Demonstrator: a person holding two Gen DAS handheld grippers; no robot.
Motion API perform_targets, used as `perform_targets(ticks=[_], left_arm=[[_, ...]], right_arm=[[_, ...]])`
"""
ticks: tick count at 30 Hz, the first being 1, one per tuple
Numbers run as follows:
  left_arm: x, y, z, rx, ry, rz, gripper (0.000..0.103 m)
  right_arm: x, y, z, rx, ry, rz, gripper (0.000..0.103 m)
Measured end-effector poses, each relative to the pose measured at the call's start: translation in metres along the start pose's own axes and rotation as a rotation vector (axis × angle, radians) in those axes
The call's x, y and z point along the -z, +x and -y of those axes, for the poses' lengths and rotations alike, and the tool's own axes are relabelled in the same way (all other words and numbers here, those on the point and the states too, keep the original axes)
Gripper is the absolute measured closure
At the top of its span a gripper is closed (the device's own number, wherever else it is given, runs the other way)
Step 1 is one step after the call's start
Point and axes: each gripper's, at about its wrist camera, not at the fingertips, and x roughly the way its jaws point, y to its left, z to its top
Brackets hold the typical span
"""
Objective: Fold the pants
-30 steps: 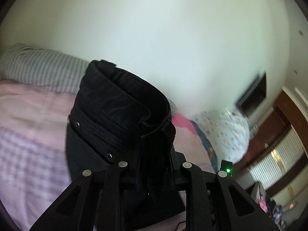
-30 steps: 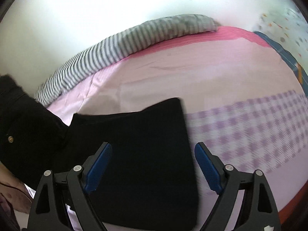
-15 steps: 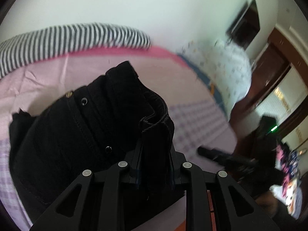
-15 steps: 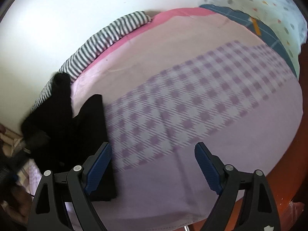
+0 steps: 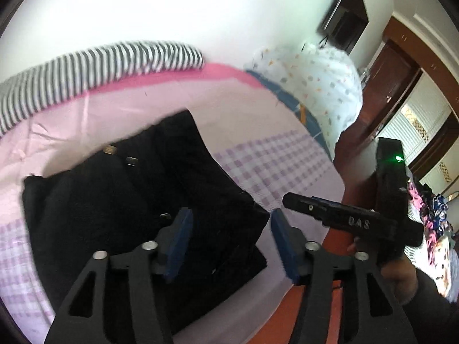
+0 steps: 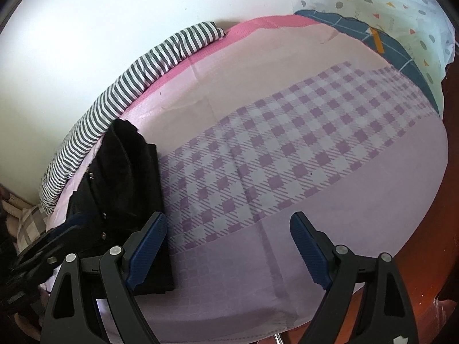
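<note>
The black pants (image 5: 129, 200) lie folded in a compact stack on the pink and purple checked bed sheet (image 5: 272, 166); metal buttons show on the top layer. My left gripper (image 5: 229, 232) is open and empty, just above the stack's near right corner. In the right wrist view the pants (image 6: 126, 177) lie at the left of the bed, and my right gripper (image 6: 228, 246) is open and empty over the bare sheet (image 6: 287, 157) to their right. The right gripper's black body (image 5: 358, 220) also shows in the left wrist view, beyond the bed edge.
A striped pillow (image 5: 86, 68) lies along the wall at the head of the bed. A white dotted quilt (image 5: 315, 86) is heaped at the far right end. The red-brown bed frame (image 6: 424, 272) runs along the near edge. A wall TV (image 5: 347, 20) and wooden doors stand to the right.
My left gripper has opened and let go of the pants' waistband, which now lies flat on the stack. My right gripper has swung to the right, away from the pants.
</note>
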Motion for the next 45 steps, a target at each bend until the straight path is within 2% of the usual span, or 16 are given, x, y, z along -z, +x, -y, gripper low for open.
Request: perform_targets(ticks=[4,7,8,10,16,18,20,22,24,29,30,33,35,40,42,45], left_arm=[[0.015,-0.023,-0.025,-0.108,0.015,0.038,0.037],[0.029,-0.028,-0.052,-0.198,-0.031,0.014,0.037],[0.036,-0.029,-0.063,-0.221,-0.051,0.006,0.037],[0.045,-0.028,-0.076,-0.255,-0.082,-0.008,0.037],[0.069,-0.024,-0.098,-0.273,-0.101,-0.035,0.037],[0.072,-0.022,-0.101,-0.271,-0.104,-0.034,0.037],[0.074,-0.024,-0.103,-0.266,-0.112,-0.031,0.037],[0.073,-0.03,-0.107,-0.252,-0.134,-0.013,0.037],[0.073,-0.041,-0.116,-0.237,-0.17,0.015,0.037],[0.064,-0.053,-0.13,-0.215,-0.223,0.053,0.037],[0.064,-0.053,-0.131,-0.214,-0.224,0.054,0.037],[0.065,-0.037,-0.134,-0.229,-0.203,-0.009,0.037],[0.069,-0.025,-0.138,-0.275,-0.205,-0.058,0.037],[0.074,-0.02,-0.143,-0.272,-0.207,-0.075,0.035],[0.068,-0.028,-0.139,-0.286,-0.193,-0.043,0.035],[0.055,-0.051,-0.134,-0.271,-0.169,0.066,0.035]], right_arm=[[-0.003,-0.001,-0.018,-0.073,-0.033,-0.018,0.022],[-0.002,0.005,-0.043,-0.14,-0.075,-0.053,0.035],[-0.002,0.007,-0.05,-0.146,-0.094,-0.057,0.043],[-0.003,0.012,-0.062,-0.141,-0.128,-0.061,0.048],[-0.015,0.036,-0.096,-0.099,-0.232,-0.092,0.054],[-0.017,0.049,-0.102,-0.075,-0.243,-0.131,0.063],[-0.016,0.055,-0.106,-0.029,-0.248,-0.146,0.068],[-0.014,0.047,-0.111,0.003,-0.277,-0.121,0.084],[-0.01,0.031,-0.117,0.003,-0.319,-0.084,0.089],[0.001,0.002,-0.119,0.05,-0.339,-0.034,0.092],[0.003,0.003,-0.115,0.081,-0.34,-0.032,0.092],[0.008,0.026,-0.102,0.127,-0.308,-0.077,0.092],[0.008,0.033,-0.098,0.137,-0.299,-0.08,0.091],[0.006,0.047,-0.088,0.119,-0.268,-0.121,0.09],[0.004,0.046,-0.088,0.12,-0.265,-0.124,0.084],[-0.006,0.034,-0.091,0.114,-0.256,-0.096,0.073]])
